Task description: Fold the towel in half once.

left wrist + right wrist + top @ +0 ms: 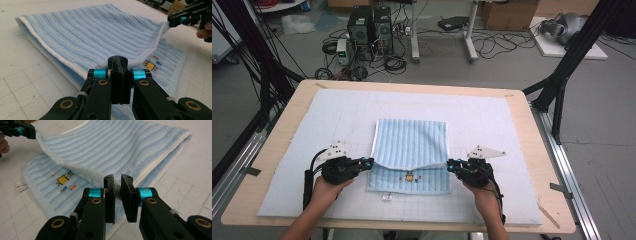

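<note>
My left gripper (371,162) and right gripper (450,164) each pinch a corner of the light-blue striped towel (412,142) (white-edged, small cartoon print), its upper layer folded over, lying mid-mat (492,120) on the table (532,125).

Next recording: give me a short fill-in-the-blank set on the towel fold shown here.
1. The striped towel is light ____ in colour.
2. The left gripper and the right gripper each pinch a ____ of the towel's upper layer.
3. The small embroidered figure on the lower layer is mostly ____.
4. The towel lies on a white gridded ____.

Missing words: blue; corner; yellow; mat
</note>
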Demonstrator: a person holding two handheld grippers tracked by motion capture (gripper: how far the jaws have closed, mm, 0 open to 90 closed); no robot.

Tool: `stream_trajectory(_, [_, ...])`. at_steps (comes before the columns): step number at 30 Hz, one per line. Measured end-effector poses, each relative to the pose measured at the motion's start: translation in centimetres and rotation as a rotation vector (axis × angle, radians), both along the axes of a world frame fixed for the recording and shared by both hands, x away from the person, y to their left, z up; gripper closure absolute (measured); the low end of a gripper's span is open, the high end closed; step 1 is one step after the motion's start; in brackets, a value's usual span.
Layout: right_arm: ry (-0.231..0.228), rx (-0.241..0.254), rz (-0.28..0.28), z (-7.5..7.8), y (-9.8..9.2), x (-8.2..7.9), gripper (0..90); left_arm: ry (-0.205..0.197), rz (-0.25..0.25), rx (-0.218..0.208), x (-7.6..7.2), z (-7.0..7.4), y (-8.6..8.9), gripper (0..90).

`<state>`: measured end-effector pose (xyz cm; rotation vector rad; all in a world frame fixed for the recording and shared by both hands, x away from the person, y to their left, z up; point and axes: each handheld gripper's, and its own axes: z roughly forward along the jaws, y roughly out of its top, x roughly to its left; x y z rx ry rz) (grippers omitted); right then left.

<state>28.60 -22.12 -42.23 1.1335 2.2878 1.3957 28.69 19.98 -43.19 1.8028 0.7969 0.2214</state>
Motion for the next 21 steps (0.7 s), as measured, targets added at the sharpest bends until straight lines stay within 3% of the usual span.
stream_trajectory(9, [-0.002,-0.005,0.010,0.2,-0.3,-2.5,81.8,0.006,-0.035,0.015,-2.7,-0.2,0.3,89.7])
stream_trajectory(16, [0.005,-0.010,0.020,-0.1,-0.6,-4.0,81.8,0.017,-0.052,0.024,-4.2,-0.4,0.7,89.7])
stream_trajectory(19, [0.011,-0.036,0.023,-0.3,-0.7,-4.3,81.5,0.023,-0.055,0.025,-4.3,-0.5,0.9,89.7])
stream_trajectory(21, [0.029,-0.053,0.022,-0.6,-0.6,-4.3,72.9,0.020,-0.053,0.020,-4.2,-0.5,1.0,89.6])
